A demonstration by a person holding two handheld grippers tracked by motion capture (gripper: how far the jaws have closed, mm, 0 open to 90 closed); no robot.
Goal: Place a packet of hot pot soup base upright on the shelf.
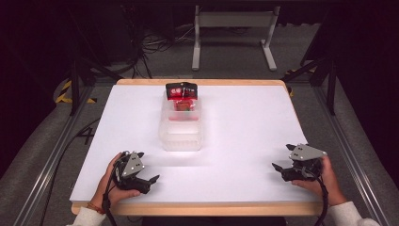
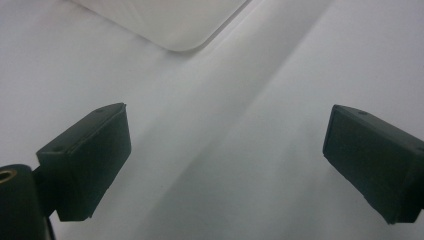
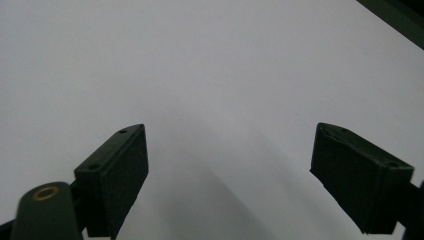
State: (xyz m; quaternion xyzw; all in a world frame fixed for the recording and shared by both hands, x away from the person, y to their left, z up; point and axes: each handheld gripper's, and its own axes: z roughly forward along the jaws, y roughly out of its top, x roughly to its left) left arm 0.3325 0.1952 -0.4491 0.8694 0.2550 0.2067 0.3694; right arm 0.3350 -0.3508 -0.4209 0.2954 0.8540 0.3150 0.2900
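Clear plastic container holds red-black snack packets mid-table; left gripper and right gripper rest near front edge, jaws apart, empty.

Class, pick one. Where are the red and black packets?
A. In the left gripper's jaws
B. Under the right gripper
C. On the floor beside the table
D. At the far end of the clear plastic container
D: the red and black packets sit at the far end of the clear plastic container, while the left gripper and right gripper rest open near the table's front edge.

Packets in tub (far end), tub mid-table
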